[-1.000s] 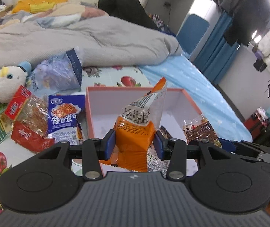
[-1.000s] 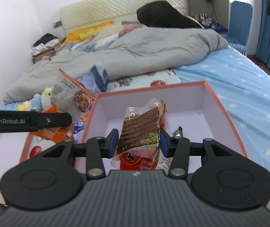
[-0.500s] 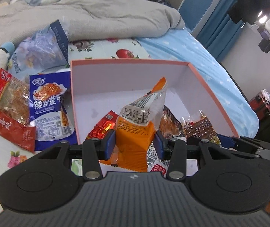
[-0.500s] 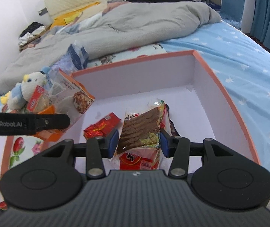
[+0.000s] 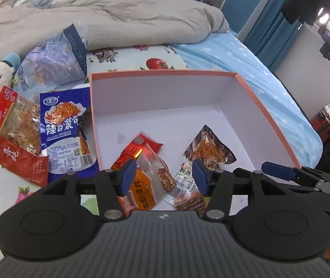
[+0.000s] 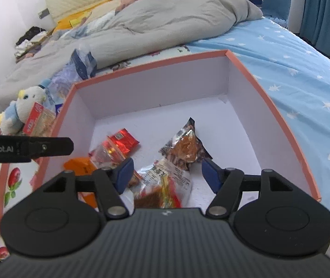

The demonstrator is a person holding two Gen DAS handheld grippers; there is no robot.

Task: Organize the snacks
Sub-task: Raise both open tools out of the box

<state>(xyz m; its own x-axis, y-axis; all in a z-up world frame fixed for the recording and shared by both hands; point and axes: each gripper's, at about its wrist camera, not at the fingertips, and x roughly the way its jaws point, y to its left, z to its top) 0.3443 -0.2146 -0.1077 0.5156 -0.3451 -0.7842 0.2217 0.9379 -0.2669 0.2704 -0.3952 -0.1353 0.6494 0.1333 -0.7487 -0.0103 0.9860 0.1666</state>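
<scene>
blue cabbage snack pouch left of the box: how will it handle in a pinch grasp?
The blue snack pouch lies flat and looks thin, so it will probably flop from a pinched edge. Its glossy film catches the light, so it may slip; gripping the crimped seam seems safer. It overlaps the red packet beside it, which might drag along.

Both grippers have let go: the left gripper (image 5: 162, 173) has dropped the orange packet (image 5: 141, 193), the right gripper (image 6: 166, 171) the brown-stick packet (image 6: 165, 185); both packets now lie near the box's (image 6: 280, 120) front edge.
</scene>
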